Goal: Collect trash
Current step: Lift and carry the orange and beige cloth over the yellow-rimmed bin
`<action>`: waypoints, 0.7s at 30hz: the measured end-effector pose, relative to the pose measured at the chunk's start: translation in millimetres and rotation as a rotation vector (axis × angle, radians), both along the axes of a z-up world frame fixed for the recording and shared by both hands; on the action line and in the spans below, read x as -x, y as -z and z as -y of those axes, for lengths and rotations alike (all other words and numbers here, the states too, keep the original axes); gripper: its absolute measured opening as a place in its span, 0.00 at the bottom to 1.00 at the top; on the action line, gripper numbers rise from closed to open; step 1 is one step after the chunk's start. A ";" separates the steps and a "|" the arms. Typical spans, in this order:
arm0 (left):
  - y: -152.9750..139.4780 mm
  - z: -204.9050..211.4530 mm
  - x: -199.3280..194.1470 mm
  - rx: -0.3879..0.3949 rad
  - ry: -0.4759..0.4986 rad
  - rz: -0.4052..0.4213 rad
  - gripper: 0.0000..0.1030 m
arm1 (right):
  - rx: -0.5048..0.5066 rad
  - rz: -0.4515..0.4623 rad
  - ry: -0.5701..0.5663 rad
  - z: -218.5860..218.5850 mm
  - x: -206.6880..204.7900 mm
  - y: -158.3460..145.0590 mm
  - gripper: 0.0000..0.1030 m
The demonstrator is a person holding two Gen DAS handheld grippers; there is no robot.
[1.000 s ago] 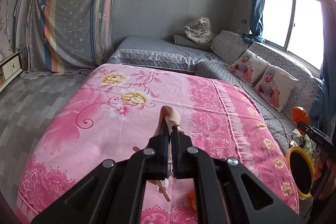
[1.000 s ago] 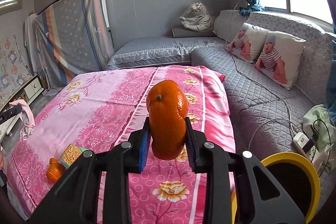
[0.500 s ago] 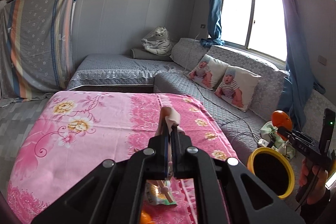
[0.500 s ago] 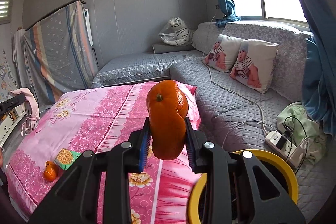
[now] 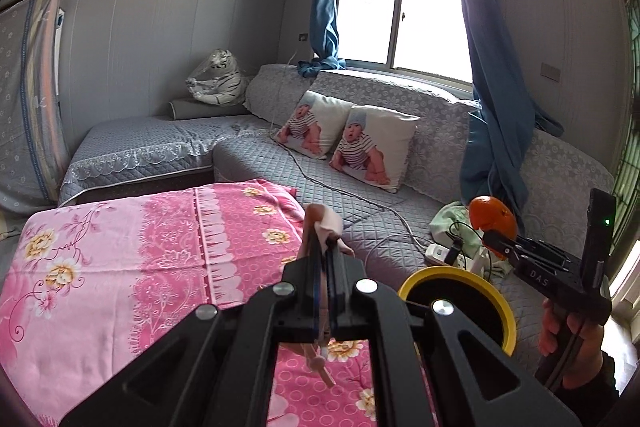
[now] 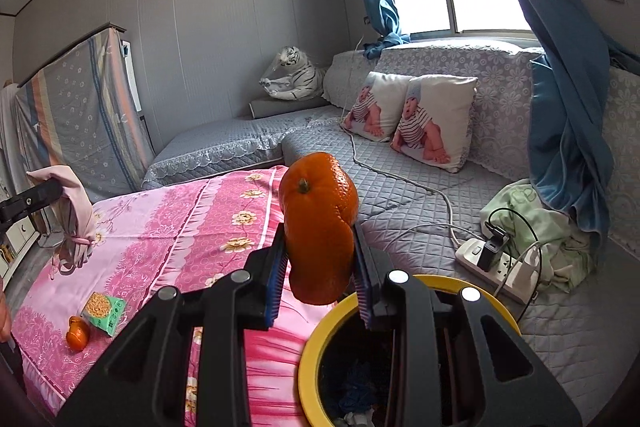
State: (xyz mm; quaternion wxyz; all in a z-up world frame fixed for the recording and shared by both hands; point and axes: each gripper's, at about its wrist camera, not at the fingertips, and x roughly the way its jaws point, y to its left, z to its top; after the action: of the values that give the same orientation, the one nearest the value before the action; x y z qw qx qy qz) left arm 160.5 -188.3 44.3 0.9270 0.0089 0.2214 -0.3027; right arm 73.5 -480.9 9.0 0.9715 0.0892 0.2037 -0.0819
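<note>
Daylight pours in from your window [image 5: 404, 11], sitting at about one o'clock in both views, and its panes are blown out to plain white. The grey wall [image 5: 180, 19] is evenly and softly lit, so the room reads bright without harsh shadows. Your curtain [image 6: 568, 131] is backlit and dark on the side facing you. Both lenses bend straight lines hard toward the edges, and the corners fall off to black. The black gripper bodies at six o'clock are underexposed, with little detail. The orange [image 6: 320, 227] looks sharp and vivid; the striped sheet [image 5: 28, 95] at nine o'clock smears slightly.
</note>
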 end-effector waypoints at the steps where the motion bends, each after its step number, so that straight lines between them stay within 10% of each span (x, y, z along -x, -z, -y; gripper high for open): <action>1: 0.6 7.7 1.2 -0.004 0.014 0.000 0.02 | -0.002 -0.003 0.007 3.7 1.3 1.6 0.28; 21: 25.9 119.6 14.8 -0.071 0.228 -0.010 0.02 | -0.068 -0.079 0.121 54.7 17.4 49.3 0.28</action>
State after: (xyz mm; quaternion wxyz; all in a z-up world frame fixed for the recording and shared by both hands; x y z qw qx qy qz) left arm 145.7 -308.0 18.3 0.8846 0.0652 0.2342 -0.3980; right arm 56.1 -535.6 -40.2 0.9524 0.1311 0.2388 -0.1372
